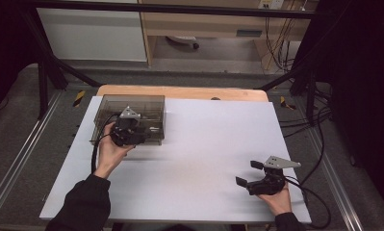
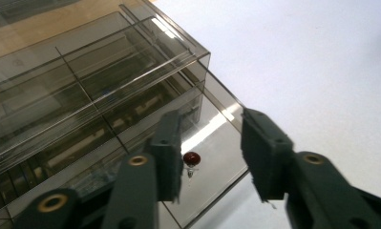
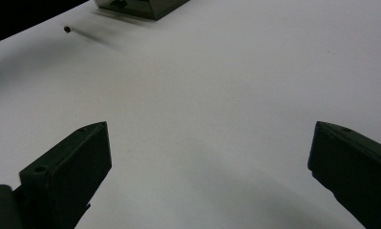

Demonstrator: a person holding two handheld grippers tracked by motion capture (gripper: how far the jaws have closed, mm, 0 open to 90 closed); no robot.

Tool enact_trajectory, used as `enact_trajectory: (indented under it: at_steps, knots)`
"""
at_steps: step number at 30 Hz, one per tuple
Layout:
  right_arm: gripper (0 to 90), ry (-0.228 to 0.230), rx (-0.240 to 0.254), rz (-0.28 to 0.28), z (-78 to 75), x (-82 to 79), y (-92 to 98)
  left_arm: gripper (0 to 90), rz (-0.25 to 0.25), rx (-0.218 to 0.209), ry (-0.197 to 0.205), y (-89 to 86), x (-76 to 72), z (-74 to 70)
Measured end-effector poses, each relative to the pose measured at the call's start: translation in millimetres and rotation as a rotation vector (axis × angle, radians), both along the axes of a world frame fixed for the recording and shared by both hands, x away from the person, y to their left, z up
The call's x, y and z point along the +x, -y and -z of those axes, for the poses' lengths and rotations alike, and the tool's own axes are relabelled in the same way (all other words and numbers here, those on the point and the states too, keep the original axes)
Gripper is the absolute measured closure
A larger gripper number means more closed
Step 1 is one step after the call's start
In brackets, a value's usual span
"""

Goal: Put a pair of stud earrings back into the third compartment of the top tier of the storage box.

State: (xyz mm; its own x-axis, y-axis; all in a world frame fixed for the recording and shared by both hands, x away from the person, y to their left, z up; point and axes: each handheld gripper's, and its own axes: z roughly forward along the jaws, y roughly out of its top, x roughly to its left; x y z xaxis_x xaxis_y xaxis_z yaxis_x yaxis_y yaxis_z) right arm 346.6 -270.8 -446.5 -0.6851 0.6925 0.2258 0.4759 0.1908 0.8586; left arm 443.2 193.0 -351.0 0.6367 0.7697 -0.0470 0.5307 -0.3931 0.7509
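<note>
My left tongs (image 2: 212,157) stand at the smoked transparent plastic drawer box (image 1: 132,115), far left on the white table (image 1: 204,144). Their jaws are parted on either side of the small dark red round knob (image 2: 192,158) on the drawer front, without pressing on it. The left gripper view resolves stacked drawers whose contents I cannot tell. My right tongs (image 1: 249,173) rest near right, gaping wide, holding nothing.

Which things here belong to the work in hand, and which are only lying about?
In the work:
- smoked clear drawer box
- its small red knob
- left gripper, fingers apart around the knob

Lying about:
- right gripper, open, resting on the white table
- cables beside the table
</note>
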Motion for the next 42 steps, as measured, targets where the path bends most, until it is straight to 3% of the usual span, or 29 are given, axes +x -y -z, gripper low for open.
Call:
enact_trajectory:
  at_steps: [9,16,24,30,33,40,42]
  knots:
    - [1.5,-0.001,0.000,0.001,0.2,0.2,-0.1,33.6,0.028,-0.028,0.036,-13.5,-18.2,-10.3]
    - [1.4,0.000,-0.003,0.002,0.5,0.4,-0.1,22.2,0.054,-0.011,0.051,-31.4,-41.8,-8.9]
    - [1.3,-0.005,-0.003,0.004,0.7,0.4,-0.5,12.2,0.041,0.002,0.047,-57.0,-63.3,5.6]
    - [1.3,-0.007,-0.006,0.004,0.8,0.7,-0.5,8.4,0.031,0.007,0.015,-74.3,-76.0,22.6]
    - [1.3,-0.008,-0.007,0.002,1.1,0.9,-0.7,7.4,0.030,0.011,0.017,-81.2,-81.5,31.1]
    - [1.3,-0.012,-0.008,0.002,1.3,0.6,-0.8,8.4,-0.006,0.010,-0.041,-99.5,-80.6,54.6]
    - [1.3,-0.010,-0.010,0.003,1.6,0.8,-1.1,10.3,-0.013,0.028,-0.043,-103.8,-78.1,60.3]
